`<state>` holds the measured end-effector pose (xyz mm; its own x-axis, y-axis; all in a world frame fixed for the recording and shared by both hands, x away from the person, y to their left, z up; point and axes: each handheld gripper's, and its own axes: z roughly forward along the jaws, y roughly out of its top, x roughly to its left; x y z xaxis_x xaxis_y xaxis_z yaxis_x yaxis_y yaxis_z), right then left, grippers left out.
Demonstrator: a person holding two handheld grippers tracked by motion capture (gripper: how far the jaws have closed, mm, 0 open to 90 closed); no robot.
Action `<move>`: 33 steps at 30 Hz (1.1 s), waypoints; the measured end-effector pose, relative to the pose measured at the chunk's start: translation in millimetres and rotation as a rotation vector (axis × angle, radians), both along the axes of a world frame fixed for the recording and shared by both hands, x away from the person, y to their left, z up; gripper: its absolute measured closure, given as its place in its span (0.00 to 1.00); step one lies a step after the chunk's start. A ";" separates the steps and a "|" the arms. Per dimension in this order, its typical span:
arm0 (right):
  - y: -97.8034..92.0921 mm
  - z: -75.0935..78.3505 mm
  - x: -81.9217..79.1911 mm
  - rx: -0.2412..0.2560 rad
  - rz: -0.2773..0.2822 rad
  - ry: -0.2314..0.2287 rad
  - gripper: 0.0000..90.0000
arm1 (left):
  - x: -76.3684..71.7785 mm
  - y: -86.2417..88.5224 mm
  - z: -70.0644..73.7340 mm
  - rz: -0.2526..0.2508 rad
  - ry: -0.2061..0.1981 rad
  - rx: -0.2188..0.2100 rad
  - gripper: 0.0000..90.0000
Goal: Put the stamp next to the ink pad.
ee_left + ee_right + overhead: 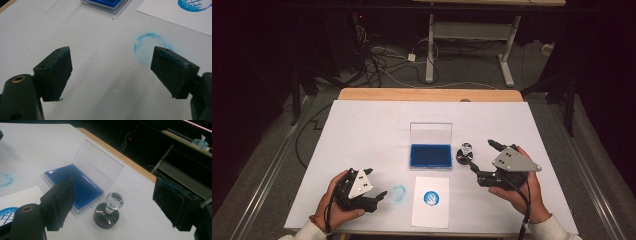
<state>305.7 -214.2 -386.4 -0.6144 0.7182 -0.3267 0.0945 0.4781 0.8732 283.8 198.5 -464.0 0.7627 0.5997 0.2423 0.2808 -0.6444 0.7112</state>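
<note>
A blue ink pad (430, 155) lies mid-table in a clear case, its lid standing open at the back. Just right of it stands a round black stamp (465, 152) with a clear knob. My right gripper (481, 153) is open, its jaws either side of the stamp but short of touching it; in the right gripper view the stamp (107, 213) sits between and below the jaws of that gripper (115, 182). A white card (431, 200) bears a round blue print. My left gripper (378, 183) is open and holds nothing, beside a blue ink smudge (398, 194).
A white sheet (362, 130) covers the table, with a strip of wooden edge (427, 94) at the far side. Beyond it are cables on the floor and the white legs of another desk (430, 50). The left gripper view shows the smudge (146, 48) ahead.
</note>
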 end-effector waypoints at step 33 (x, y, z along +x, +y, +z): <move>-43.3 -37.7 -21.1 -0.016 -0.021 0.037 0.20 | 0.1 0.6 0.7 0.002 -0.003 0.004 0.19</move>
